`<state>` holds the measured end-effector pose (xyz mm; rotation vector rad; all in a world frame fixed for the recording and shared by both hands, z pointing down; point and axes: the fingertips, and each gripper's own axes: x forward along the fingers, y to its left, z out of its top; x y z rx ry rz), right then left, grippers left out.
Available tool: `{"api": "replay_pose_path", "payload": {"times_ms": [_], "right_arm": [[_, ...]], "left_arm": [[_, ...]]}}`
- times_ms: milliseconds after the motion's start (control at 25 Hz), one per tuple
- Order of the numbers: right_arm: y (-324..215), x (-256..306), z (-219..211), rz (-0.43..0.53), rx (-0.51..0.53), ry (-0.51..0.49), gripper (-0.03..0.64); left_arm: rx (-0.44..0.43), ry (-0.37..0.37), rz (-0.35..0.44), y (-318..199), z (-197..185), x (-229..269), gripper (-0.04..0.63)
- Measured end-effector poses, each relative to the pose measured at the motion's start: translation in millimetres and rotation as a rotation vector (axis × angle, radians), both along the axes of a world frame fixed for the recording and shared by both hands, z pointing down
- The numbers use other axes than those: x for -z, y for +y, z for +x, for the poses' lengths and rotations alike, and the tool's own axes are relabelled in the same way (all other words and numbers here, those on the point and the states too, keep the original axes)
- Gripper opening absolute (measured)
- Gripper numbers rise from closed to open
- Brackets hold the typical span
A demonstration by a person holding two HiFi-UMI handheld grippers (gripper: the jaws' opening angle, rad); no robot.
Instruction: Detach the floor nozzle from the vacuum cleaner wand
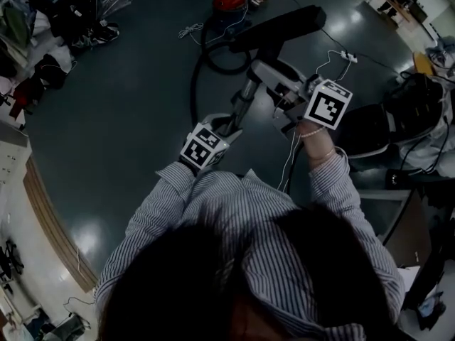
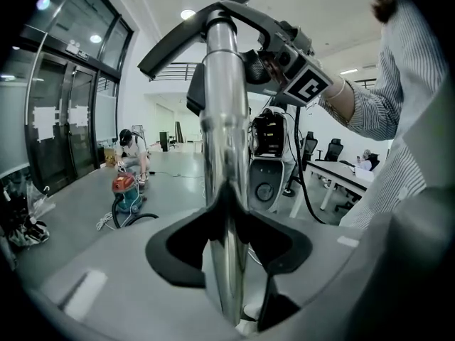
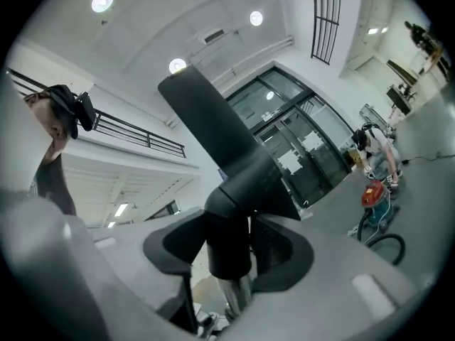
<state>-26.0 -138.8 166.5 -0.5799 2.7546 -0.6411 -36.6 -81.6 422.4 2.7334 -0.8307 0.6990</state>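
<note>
The left claw [image 2: 227, 244] is squeezing the shiny wand [image 2: 222, 105], which is running up between its jaws. The right claw [image 3: 231, 247] is hugging the black neck of the floor nozzle [image 3: 213, 133]. Its pads seem to be pressing on it, though shadow is hiding the edges. The nozzle is sitting on the wand's end, up in the air. Below, a red vacuum cleaner [image 1: 229, 1] is resting on the floor [image 1: 128, 105], a black hose [image 1: 193, 84] curling nearby.
</note>
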Motion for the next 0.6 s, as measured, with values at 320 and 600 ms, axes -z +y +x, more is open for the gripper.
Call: {"api": "replay_pose_path", "payload": {"times_ms": [320, 600], "right_arm": [[5, -1, 5, 0.001, 0.061, 0.041, 0.192], [-2, 4, 10, 0.03, 0.023, 0.157, 0.192]], "left_arm": [[-0.01, 0.041, 0.0, 4, 13, -1, 0.181], [-0.002, 0.039, -0.002, -3, 18, 6, 0.181]]}}
